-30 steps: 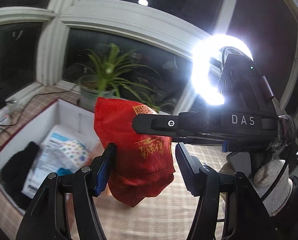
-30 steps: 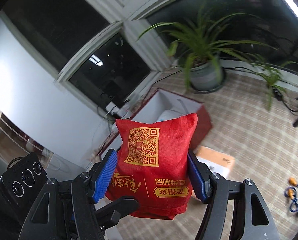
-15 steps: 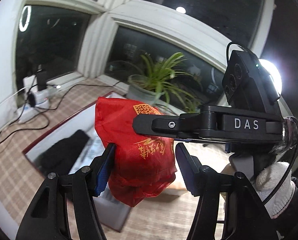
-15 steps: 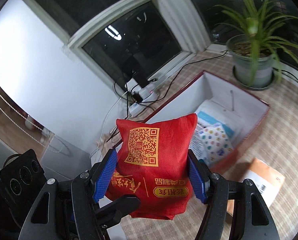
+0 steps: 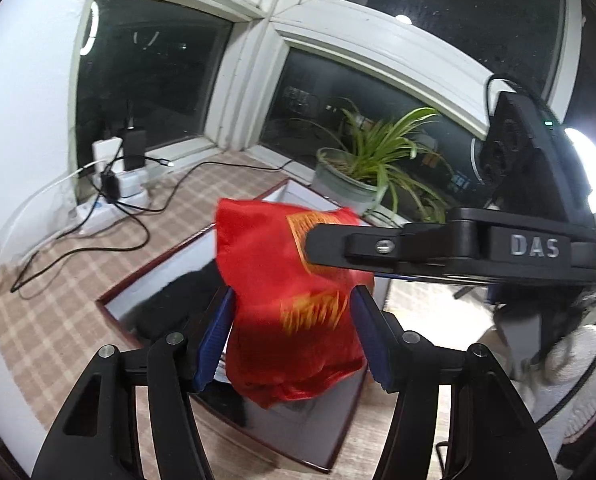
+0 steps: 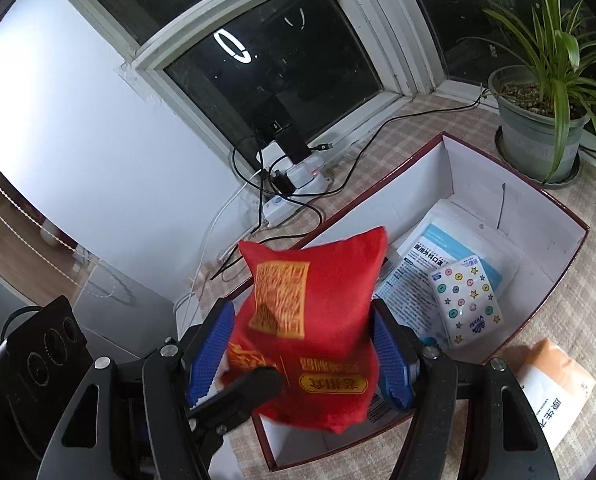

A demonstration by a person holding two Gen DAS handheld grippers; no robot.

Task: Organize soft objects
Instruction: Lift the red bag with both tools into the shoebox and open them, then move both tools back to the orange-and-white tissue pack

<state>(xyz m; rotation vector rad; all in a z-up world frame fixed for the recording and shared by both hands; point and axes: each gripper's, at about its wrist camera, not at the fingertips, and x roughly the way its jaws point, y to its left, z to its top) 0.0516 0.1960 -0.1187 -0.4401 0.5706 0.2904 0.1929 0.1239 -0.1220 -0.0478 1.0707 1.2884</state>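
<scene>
Where the bag is: while both hands carry it, the red fabric bag [image 6: 310,320] hangs in the air above the near end of the open box [image 6: 478,184], not yet inside it.
Right gripper [image 6: 304,354]: its jaws are clenched on the red bag, blue pads pressing either flank.
Left gripper [image 5: 294,338]: its jaws also flank the bag's lower part; one pad touches the cloth and the other looks to, so I judge this a shared grasp, though blur softens the contact.
Already in the box: a white and blue printed pack [image 6: 430,264], a small star-patterned tissue pack [image 6: 466,300] lying on it, and a black soft item [image 5: 186,300] at the other end.
Still out: an orange and white package [image 6: 550,384] lies on the checked floor covering [image 5: 78,272] just beside the box; it probably goes in next.
Progress: I judge the task past its middle, with this bag to be lowered and let go, then the package.
Hard to make out: the bag's printing is smeared by motion; its underside and the box floor beneath it are hidden; the black item's shape is unclear.
Cut off: only a gloved hand [image 5: 578,372] of the person shows at the frame edge.
Bystanders: a potted plant [image 6: 538,132] and a power strip with cables [image 6: 294,184] sit near the box.
</scene>
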